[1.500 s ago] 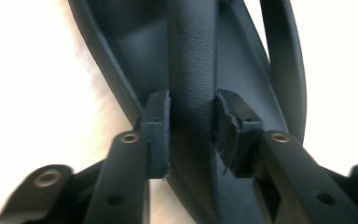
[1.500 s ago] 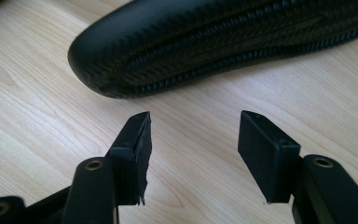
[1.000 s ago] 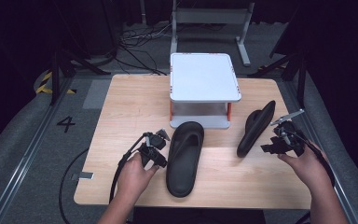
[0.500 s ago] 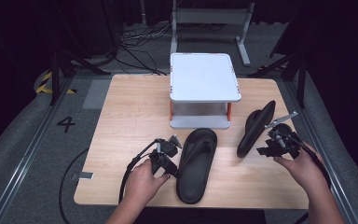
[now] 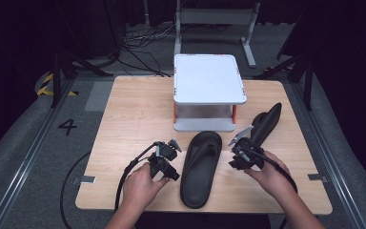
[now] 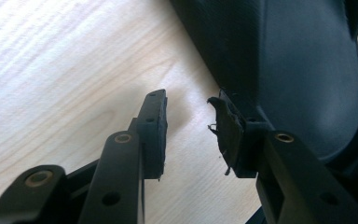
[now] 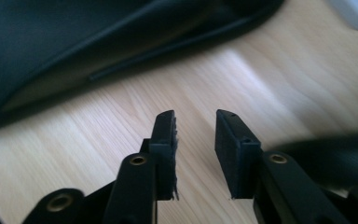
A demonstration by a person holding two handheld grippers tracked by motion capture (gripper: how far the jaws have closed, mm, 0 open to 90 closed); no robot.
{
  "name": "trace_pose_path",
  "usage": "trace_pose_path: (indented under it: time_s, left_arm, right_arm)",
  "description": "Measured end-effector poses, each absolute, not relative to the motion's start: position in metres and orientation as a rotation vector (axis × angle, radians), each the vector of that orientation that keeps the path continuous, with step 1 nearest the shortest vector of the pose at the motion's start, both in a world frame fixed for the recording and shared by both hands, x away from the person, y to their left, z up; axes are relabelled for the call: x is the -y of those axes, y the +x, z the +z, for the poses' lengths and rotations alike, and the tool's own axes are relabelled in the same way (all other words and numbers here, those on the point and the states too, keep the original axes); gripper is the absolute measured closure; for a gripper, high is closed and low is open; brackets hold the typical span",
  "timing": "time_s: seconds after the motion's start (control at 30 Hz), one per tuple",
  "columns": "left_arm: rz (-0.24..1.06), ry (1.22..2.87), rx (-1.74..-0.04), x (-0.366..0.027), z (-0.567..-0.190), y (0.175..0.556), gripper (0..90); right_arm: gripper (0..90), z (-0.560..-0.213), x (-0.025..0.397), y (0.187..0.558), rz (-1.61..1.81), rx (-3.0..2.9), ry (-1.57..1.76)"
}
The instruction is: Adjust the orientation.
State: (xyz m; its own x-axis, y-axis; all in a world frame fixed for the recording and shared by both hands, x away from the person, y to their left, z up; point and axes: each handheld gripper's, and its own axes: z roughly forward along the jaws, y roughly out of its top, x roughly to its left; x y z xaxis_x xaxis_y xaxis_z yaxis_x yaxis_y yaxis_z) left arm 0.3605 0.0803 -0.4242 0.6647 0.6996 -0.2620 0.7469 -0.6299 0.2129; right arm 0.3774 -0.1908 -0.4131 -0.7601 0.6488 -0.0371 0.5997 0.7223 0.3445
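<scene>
A black flip-flop (image 5: 201, 169) lies flat, sole down, at the table's front centre. A second black flip-flop (image 5: 266, 123) stands tilted on its edge to the right. My left gripper (image 5: 167, 160) is just left of the flat one. In the left gripper view it (image 6: 189, 105) is open over bare wood, its right pad (image 6: 226, 130) against that flip-flop's rim (image 6: 298, 70). My right gripper (image 5: 240, 153) sits between the two flip-flops. It (image 7: 196, 116) is open with wood in the gap and a black flip-flop (image 7: 51, 37) just ahead.
A white two-tier stand (image 5: 208, 78) with orange legs occupies the back centre of the wooden table (image 5: 133, 114). Cables trail from both grippers over the front edge. Dark floor, cables and frame legs surround the table.
The flat flip-flop shifted right and turned slightly, with the left gripper following it. The right gripper moved left from beside the tilted flip-flop toward the flat one.
</scene>
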Motion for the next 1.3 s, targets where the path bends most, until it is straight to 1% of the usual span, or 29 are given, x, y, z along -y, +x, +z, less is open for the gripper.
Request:
trace_pose_path:
  time_s: [0.03, 0.07, 0.1, 0.17, 0.27, 0.3, 0.4, 0.47, 0.5, 0.6, 0.7, 0.77, 0.8, 0.9, 0.97, 1.07, 1.1, 1.3]
  left_arm:
    - [-0.231, 2.578, -1.149, -0.08, -0.425, 0.359, 63.8]
    - [-0.231, 2.578, -1.149, -0.08, -0.425, 0.359, 63.8]
    - [-0.24, 2.59, -1.128, -0.078, -0.428, 0.356, 63.9]
    - [-0.255, 2.602, -1.112, -0.076, -0.43, 0.353, 64.3]
    - [-0.245, 2.611, -1.107, -0.074, -0.429, 0.349, 66.3]
    - [-0.244, 2.611, -1.095, -0.074, -0.429, 0.348, 66.7]
    - [-0.231, 2.62, -1.095, -0.075, -0.429, 0.344, 67.5]
    - [-0.24, 2.624, -1.095, -0.076, -0.429, 0.344, 67.4]
    - [-0.263, 2.619, -1.107, -0.079, -0.428, 0.343, 67.3]
    - [-0.264, 2.646, -1.114, -0.081, -0.428, 0.342, 67.0]
    - [-0.289, 2.629, -1.133, -0.085, -0.428, 0.344, 62.7]
    - [-0.29, 2.623, -1.143, -0.087, -0.428, 0.345, 59.4]
    - [-0.285, 2.628, -1.159, -0.089, -0.428, 0.346, 59.4]
    - [-0.219, 2.612, -1.202, -0.099, -0.422, 0.351, 58.4]
    - [-0.141, 2.596, -1.233, -0.106, -0.415, 0.355, 55.8]
    - [-0.108, 2.583, -1.233, -0.115, -0.408, 0.36, 55.8]
    - [-0.082, 2.563, -1.237, -0.122, -0.403, 0.362, 54.1]
    - [-0.001, 2.466, -1.288, -0.157, -0.393, 0.377, 51.6]
  right_arm:
    - [72.8, -0.419, 0.181, 0.378, 0.43, -2.76, 1.004]
    - [72.8, -0.419, 0.181, 0.378, 0.43, -2.76, 1.004]
    - [74.6, -0.427, 0.17, 0.381, 0.396, -2.744, 1.02]
    - [75.6, -0.432, 0.165, 0.385, 0.382, -2.722, 1.038]
    - [76.1, -0.438, 0.161, 0.39, 0.4, -2.735, 1.054]
    - [77.9, -0.439, 0.159, 0.391, 0.417, -2.746, 1.057]
    - [77.9, -0.44, 0.155, 0.391, 0.427, -2.733, 1.026]
    - [77.8, -0.44, 0.152, 0.392, 0.443, -2.727, 1.008]
    - [77.6, -0.442, 0.144, 0.393, 0.431, -2.722, 0.934]
    - [77.5, -0.442, 0.137, 0.394, 0.482, -2.697, 0.903]
    - [75.8, -0.443, 0.132, 0.396, 0.501, -2.69, 0.882]
    - [72.7, -0.442, 0.134, 0.396, 0.503, -2.7, 0.893]
    - [72.7, -0.442, 0.134, 0.396, 0.503, -2.7, 0.893]
    - [71.1, -0.431, 0.145, 0.393, 0.547, -2.68, 0.902]
    - [69.7, -0.417, 0.158, 0.39, 0.597, -2.645, 0.918]
    - [67.2, -0.407, 0.171, 0.39, 0.627, -2.616, 0.942]
    - [66.4, -0.399, 0.187, 0.39, 0.632, -2.583, 0.981]
    - [64.0, -0.382, 0.229, 0.392, 0.686, -2.497, 1.093]
